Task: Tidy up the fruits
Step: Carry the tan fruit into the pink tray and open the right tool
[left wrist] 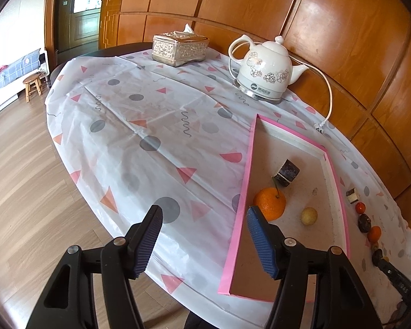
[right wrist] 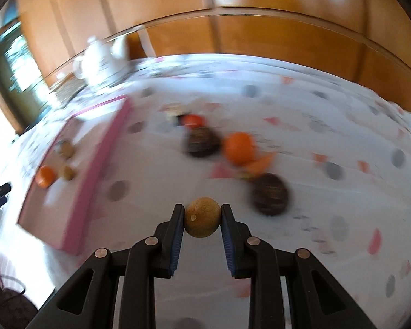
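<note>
Right gripper point(right wrist: 202, 220): jaws clamped on a small round tan-brown fruit point(right wrist: 202, 217), dull and finely speckled, with a pale nub on its lower left face; held clear above the white plastic tablecloth printed with grey dots and pink triangles point(right wrist: 328, 205). Whole view smeared by motion blur.

Beyond it on the cloth: two dark brown, ridged round fruits point(right wrist: 270, 194) point(right wrist: 201, 142), an orange citrus fruit point(right wrist: 238, 148) between them, a smaller red-orange fruit point(right wrist: 193, 120) farther back. Exact kinds not readable through the blur.

Left gripper point(left wrist: 202, 242): jaws parted about halfway, blue ribbed pads point(left wrist: 257, 244) bare, nothing between them; hovered over the near-left rim of a shallow pink-edged cardboard tray point(left wrist: 245, 181).

In the tray: a glossy orange mandarin with a stem and leaf point(left wrist: 270, 203), a small pale-yellow round fruit point(left wrist: 308, 215) just beside it, a dark cylindrical chunk with a pale cut face point(left wrist: 287, 172) farther back, well apart from both.

At the table's far edge: a white ceramic electric kettle with flower prints point(left wrist: 265, 71) and an ornate silver tissue box point(left wrist: 180, 47).
</note>
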A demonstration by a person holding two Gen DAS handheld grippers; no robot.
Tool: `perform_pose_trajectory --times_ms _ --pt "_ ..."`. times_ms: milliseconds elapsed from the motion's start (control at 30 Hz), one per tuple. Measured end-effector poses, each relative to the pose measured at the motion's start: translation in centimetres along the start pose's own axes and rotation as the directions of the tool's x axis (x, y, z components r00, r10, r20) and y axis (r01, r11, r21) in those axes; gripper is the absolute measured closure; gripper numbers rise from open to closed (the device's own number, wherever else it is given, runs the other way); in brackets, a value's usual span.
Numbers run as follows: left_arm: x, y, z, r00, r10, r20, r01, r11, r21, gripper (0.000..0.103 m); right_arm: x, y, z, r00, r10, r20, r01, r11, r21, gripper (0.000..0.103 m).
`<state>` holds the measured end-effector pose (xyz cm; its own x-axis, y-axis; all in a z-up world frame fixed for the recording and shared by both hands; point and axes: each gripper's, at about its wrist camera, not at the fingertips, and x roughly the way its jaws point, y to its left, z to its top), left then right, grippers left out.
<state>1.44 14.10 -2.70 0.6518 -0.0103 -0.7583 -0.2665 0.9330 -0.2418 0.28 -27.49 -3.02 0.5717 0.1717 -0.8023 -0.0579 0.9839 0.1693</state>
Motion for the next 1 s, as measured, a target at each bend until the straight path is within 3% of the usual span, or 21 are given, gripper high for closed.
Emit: perform_pose_trajectory --times_ms 233,433,633,1000 --pt "0.1 0.3 -0.1 1.0 -0.001 -0.005 0.001 1.0 -0.006 0.038 0.7 7.6 1.3 0.99 0.135 -0.032 -0.138 0.974 -0.181 0.077" --pt "0.3 0.7 -0.1 1.0 0.001 -0.011 -0.001 1.0 -0.02 0.038 1.8 12.7 1.3 0.978 0.195 -0.076 -0.209 0.933 -0.295 0.077" --pt "0.5 1.3 -0.1 1.0 0.007 -0.016 -0.008 0.999 -0.041 0.033 3.7 16.7 1.1 0.972 0.202 -0.117 -0.231 0.893 -0.386 0.077" --pt "0.9 1.6 -0.2 1.0 0.015 -0.028 -0.016 0.998 -0.058 0.032 6.5 19.7 1.6 0.98 0.149 -0.134 -0.194 0.877 -0.441 0.077"
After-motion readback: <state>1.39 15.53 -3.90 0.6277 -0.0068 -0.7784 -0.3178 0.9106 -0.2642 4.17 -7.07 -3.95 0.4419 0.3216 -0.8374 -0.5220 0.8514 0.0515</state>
